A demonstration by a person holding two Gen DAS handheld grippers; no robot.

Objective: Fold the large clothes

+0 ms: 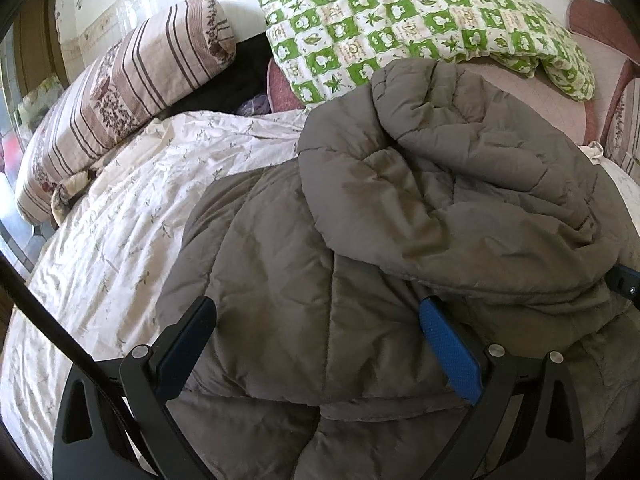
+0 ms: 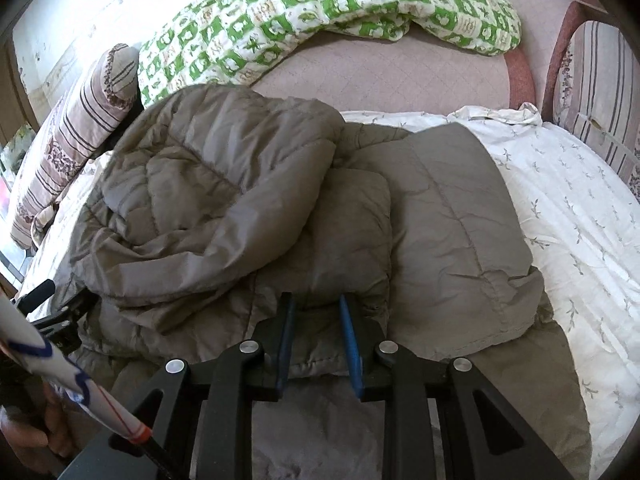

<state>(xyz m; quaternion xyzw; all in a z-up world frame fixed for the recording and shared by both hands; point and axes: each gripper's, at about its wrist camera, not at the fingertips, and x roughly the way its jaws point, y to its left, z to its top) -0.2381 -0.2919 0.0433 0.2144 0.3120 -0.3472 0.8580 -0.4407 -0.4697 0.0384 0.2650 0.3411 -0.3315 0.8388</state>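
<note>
A grey-brown quilted puffer jacket [image 1: 400,200] lies bunched on the bed, its upper part folded over in a thick heap [image 2: 200,184]. My left gripper [image 1: 320,304] stands wide open just above the jacket's lower panel, fabric spread under both fingers and neither pad pressing it. My right gripper [image 2: 316,298] has its jaws narrow, with the blue pads [image 2: 352,344] against a folded edge of the jacket that fills the gap. The left gripper's black frame [image 2: 60,308] shows at the jacket's left edge in the right wrist view.
The jacket rests on a white leaf-print bedcover [image 2: 580,220]. A green-and-white patterned quilt [image 1: 400,20] lies at the head over a pink quilted mattress [image 2: 380,76]. Striped pillows [image 1: 120,92] [image 2: 596,92] flank the bed. A person's white sleeve [image 2: 48,360] is at lower left.
</note>
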